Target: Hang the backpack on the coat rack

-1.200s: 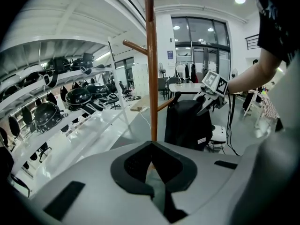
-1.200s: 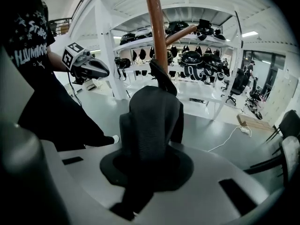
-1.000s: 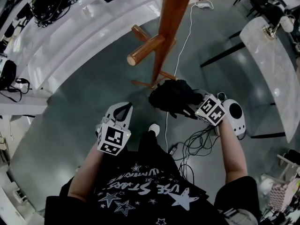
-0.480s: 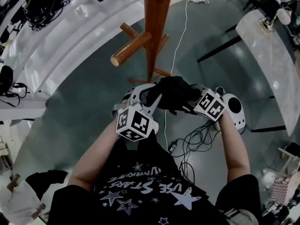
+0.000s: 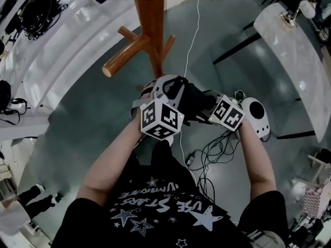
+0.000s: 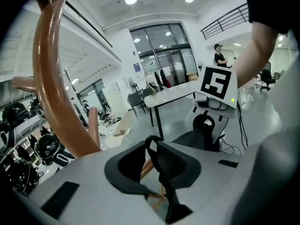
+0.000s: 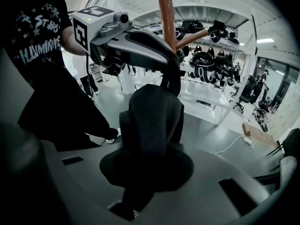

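Near the rack (image 5: pixel 150 27), the backpack (image 5: pixel 196 101) hangs clamped in the right gripper (image 7: pixel 147 165), largely hidden from above by both grippers; the left gripper (image 6: pixel 150 168) has jaws apart around its strap (image 6: pixel 166 159), seemingly not pinching it

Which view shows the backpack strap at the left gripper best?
Left gripper view: the strap stands between its jaws, close up. Right gripper view shows it only as a dark loop above the backpack. Head view: the left gripper mostly covers it.
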`<state>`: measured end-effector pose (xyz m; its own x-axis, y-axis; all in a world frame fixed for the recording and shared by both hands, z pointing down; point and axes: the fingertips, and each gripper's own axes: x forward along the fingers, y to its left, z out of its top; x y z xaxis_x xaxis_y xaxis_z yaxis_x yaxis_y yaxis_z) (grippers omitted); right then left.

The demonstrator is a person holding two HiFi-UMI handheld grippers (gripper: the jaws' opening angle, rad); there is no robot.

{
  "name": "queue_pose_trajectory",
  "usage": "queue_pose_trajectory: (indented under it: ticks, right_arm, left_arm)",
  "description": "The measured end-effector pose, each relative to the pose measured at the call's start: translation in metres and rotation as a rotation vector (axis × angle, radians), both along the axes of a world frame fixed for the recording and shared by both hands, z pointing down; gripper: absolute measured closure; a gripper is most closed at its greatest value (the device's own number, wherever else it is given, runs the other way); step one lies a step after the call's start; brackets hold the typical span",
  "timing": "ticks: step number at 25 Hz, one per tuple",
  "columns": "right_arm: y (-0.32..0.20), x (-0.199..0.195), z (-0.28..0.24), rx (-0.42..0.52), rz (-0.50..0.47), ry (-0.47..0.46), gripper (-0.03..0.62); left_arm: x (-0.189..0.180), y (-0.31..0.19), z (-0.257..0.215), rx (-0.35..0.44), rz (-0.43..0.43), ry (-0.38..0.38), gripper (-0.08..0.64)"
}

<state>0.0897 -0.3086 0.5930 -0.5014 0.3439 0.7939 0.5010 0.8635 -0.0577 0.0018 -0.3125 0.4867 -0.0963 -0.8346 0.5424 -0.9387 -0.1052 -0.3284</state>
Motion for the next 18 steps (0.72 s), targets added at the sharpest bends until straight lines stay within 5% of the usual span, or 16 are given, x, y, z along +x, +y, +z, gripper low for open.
queue_pose_trajectory:
  ticks: [11,18]
  right_arm:
    - [-0.004,0.007,0.003,0.014,-0.017,0.017,0.526]
    - [-0.010,0.007,0.009,0.006,-0.015,0.029,0.527]
  left_arm:
    - [-0.019,0.003,0.015,-0.053,-0.158,0.128,0.494]
    - [-0.018,-0.002,0.021,-0.059,-0.158,0.255,0.540]
